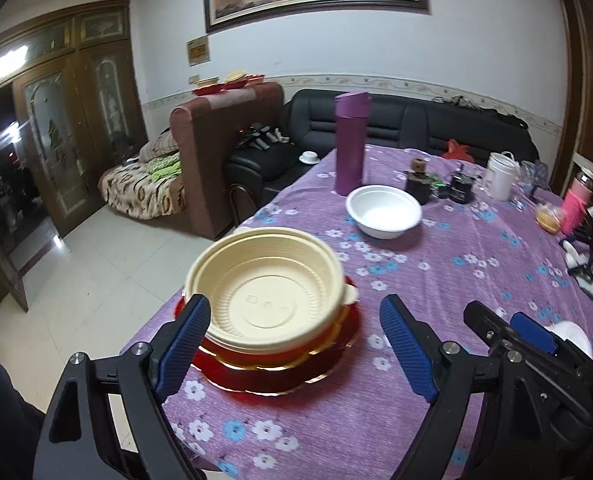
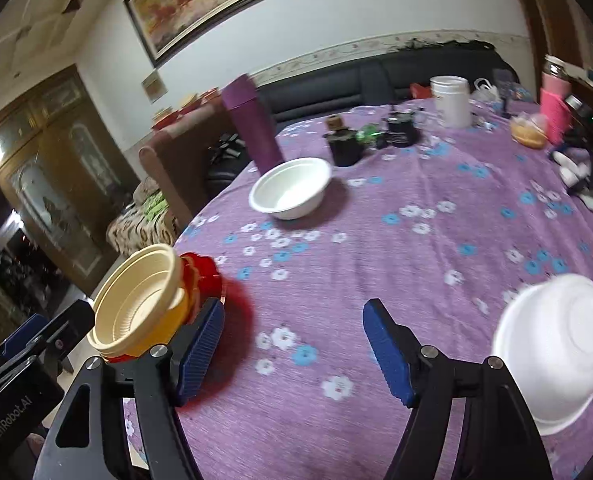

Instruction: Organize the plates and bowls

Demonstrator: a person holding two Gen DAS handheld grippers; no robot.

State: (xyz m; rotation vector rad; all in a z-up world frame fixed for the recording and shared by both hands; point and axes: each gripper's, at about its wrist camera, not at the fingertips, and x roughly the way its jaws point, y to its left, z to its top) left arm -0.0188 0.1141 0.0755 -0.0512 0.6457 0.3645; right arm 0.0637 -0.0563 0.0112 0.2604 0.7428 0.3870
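Your left gripper [image 1: 294,334] hangs over the table's left edge with its jaws spread wide. Its blue pads [image 1: 184,344] flank the cream bowls [image 1: 266,288] without pressing on them, the left pad just beside the rim and the right pad well apart from it. Those cream bowls sit nested on a red stack, which rests on the red plate [image 1: 328,364] right at that left edge of the purple flowered tablecloth [image 1: 436,280].

Farther in, toward the far edge, a white bowl [image 1: 383,211] stands upright just in front of the tall purple flask [image 1: 350,144]. Behind it, jars, a white tub and other clutter line the far and right edges.

Your right gripper [image 2: 292,344] hovers over bare cloth near the near edge, jaws spread, nothing between them. To its right a second white bowl [image 2: 554,350] lies tipped, bottom facing you, near the table's right edge and blurred.
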